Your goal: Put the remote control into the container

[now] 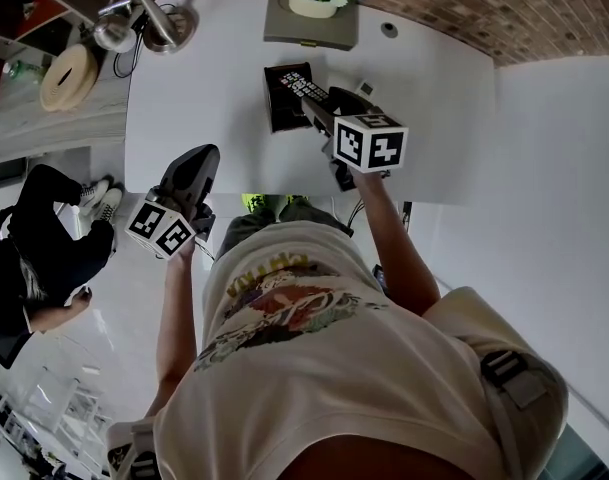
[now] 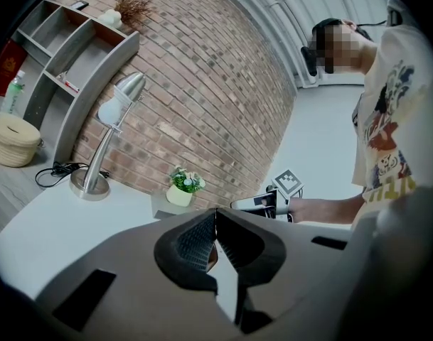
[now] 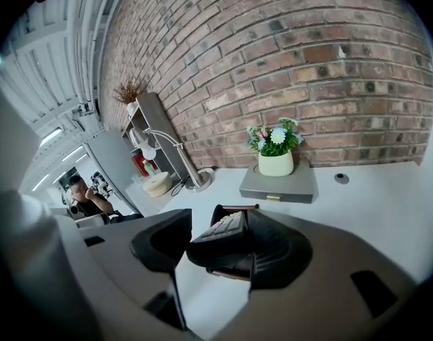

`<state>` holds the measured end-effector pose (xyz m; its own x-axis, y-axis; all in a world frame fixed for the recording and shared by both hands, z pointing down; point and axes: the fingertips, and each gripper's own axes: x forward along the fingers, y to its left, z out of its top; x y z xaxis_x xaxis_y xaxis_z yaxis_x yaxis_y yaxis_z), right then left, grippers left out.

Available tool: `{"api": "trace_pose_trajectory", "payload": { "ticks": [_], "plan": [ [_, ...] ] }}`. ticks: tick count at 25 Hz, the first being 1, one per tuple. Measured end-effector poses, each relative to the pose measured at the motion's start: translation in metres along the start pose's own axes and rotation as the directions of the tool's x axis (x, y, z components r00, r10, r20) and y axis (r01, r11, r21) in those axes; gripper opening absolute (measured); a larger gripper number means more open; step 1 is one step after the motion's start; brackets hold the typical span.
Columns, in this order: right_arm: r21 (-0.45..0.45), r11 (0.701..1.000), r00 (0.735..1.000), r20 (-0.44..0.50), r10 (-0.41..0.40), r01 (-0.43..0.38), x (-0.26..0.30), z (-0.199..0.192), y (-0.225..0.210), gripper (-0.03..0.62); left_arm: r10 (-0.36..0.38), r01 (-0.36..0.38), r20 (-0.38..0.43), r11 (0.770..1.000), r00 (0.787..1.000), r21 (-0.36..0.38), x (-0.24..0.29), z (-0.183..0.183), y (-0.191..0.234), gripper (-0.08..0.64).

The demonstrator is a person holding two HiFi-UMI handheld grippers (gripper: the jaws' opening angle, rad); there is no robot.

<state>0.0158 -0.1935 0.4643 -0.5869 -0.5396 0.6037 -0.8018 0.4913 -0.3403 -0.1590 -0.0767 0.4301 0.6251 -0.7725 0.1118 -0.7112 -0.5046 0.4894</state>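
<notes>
at the far left a person (image 1: pixel 44 243) in dark clothes sits beside the white table (image 1: pixel 204 78). a silver desk lamp (image 1: pixel 134 20) stands on the table's far left corner.

my left gripper (image 2: pixel 216 215) hovers at the table's near edge, pointing roughly level across it. its fingers are clenched tip to tip with nothing between them.

toward the middle of the table stands the container (image 1: pixel 279 108), a dark open box. the remote control (image 3: pixel 229 224) is just above it, off the table. its far end reaches over the container's rim, buttons up, and its near end is toward me.

my right gripper (image 3: pixel 217 241) is grasping the remote control by that near end. its jaws stand fairly wide, with the dark body lying across between the two pads. it tilts downward toward the box.

beyond the box, against the brick wall (image 3: pixel 287 62), a pale pot of flowers (image 3: pixel 276 151) sits on a low grey drawer box (image 3: pixel 276 185).
</notes>
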Motion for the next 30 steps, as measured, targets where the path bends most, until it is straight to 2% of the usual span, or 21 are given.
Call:
{"api": "trace_pose_trajectory", "payload": {
  "ticks": [10, 15, 21, 30],
  "plan": [
    [-0.029, 0.998, 0.998, 0.031, 0.048, -0.047, 0.012, 0.018, 0.007, 0.247, 0.022, -0.022, -0.003, 1.000, 1.000, 0.002, 0.003, 0.005, 0.005, 0.006],
    [-0.051, 0.999, 1.000, 0.027, 0.008, -0.007, 0.019, 0.017, 0.001, 0.247, 0.013, -0.013, -0.009, 1.000, 1.000, 0.003, 0.008, 0.009, 0.007, 0.006],
    [-0.203, 0.979, 0.998, 0.070, -0.006, 0.020, 0.023, 0.028, 0.012, 0.247, 0.000, 0.000, -0.009, 1.000, 1.000, 0.008, 0.012, 0.012, 0.009, 0.006],
    [-0.283, 0.959, 0.999, 0.036, 0.027, -0.016, 0.022, 0.020, 0.023, 0.245, -0.021, 0.021, -0.011, 0.999, 1.000, 0.038, 0.016, 0.015, 0.010, 0.006]
  ]
}}
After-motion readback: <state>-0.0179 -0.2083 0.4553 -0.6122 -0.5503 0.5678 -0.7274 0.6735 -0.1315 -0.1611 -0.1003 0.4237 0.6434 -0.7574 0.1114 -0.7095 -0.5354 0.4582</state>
